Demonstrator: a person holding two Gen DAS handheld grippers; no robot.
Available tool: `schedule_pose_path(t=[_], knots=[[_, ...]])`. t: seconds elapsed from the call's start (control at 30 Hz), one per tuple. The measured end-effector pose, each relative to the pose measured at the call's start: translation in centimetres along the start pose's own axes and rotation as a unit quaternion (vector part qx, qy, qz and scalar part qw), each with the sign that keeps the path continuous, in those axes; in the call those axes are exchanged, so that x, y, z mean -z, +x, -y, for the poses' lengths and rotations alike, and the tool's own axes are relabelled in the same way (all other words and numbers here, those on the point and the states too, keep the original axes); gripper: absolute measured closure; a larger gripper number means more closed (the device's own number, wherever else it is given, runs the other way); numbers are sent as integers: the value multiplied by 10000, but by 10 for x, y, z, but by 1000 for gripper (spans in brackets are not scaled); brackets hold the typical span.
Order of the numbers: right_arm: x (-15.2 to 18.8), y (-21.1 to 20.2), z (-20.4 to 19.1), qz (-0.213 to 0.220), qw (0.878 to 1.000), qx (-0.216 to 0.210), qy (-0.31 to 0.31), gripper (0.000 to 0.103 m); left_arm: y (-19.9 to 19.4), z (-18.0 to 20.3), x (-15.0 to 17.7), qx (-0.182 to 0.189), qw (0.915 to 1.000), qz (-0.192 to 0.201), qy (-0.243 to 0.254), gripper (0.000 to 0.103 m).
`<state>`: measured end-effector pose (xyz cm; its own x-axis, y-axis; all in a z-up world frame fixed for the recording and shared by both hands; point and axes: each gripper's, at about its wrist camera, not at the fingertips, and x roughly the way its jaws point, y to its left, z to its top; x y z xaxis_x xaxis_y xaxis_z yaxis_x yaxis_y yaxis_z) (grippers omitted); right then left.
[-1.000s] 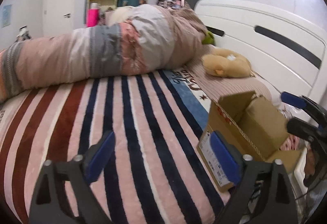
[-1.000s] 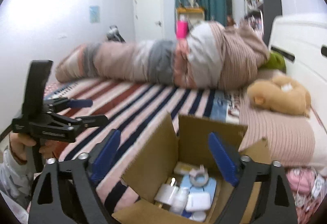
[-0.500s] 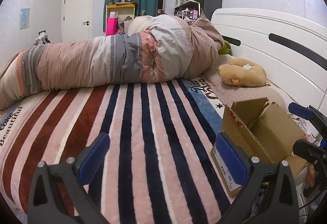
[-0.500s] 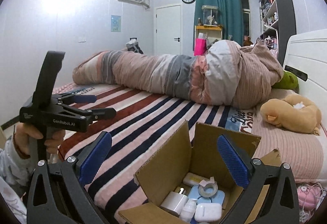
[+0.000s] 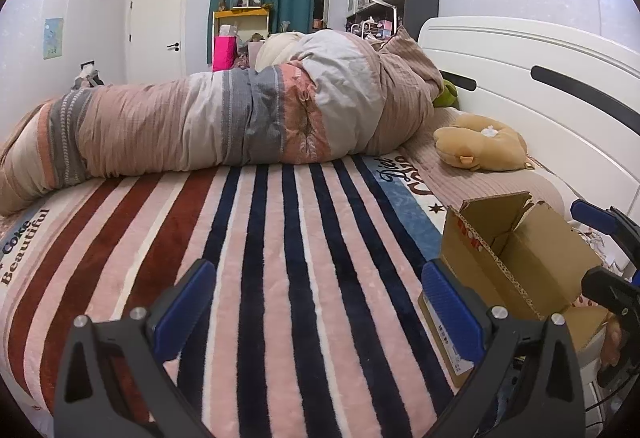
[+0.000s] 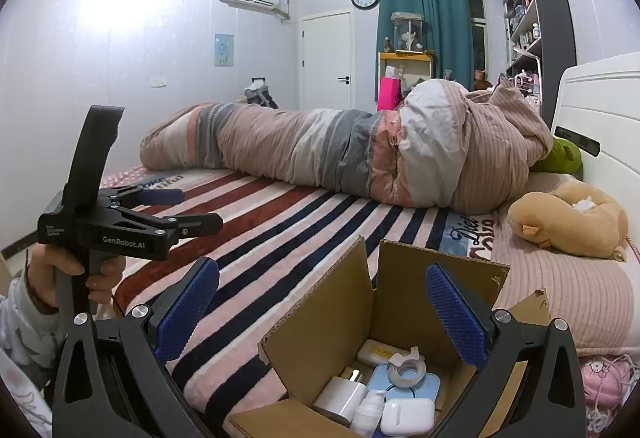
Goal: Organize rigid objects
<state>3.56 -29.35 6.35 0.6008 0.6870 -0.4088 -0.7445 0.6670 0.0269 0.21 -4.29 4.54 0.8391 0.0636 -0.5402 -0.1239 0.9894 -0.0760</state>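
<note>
An open cardboard box (image 6: 416, 302) stands at the near edge of the bed; it also shows in the left wrist view (image 5: 516, 258). Inside lie a white charger (image 6: 340, 396), a tape roll (image 6: 404, 368) on a light blue case (image 6: 394, 388), a white earbud case (image 6: 408, 416), a small white bottle (image 6: 368, 410) and a white soap-like bar (image 6: 374, 352). My right gripper (image 6: 320, 306) is open and empty, just above the box. My left gripper (image 5: 316, 306) is open and empty over the striped blanket (image 5: 280, 258), left of the box; it also shows in the right wrist view (image 6: 172, 210).
A rolled quilt (image 5: 240, 122) lies across the far side of the bed. A tan plush toy (image 5: 480, 144) sits on the pillow (image 5: 480, 182) by the white headboard (image 5: 540, 86). A pink plush (image 6: 604, 374) lies by the bed at the right.
Both grippers have tilted upward and pulled back, so more of the room shows. The box sits lower in both views. Both stay open.
</note>
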Motion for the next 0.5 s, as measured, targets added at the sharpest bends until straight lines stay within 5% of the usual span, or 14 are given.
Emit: schedule_pose_path(t=[0.5], knots=[[4, 1, 1, 17, 10000, -5, 92, 0, 1, -3, 2, -81, 9999, -20, -86, 0]])
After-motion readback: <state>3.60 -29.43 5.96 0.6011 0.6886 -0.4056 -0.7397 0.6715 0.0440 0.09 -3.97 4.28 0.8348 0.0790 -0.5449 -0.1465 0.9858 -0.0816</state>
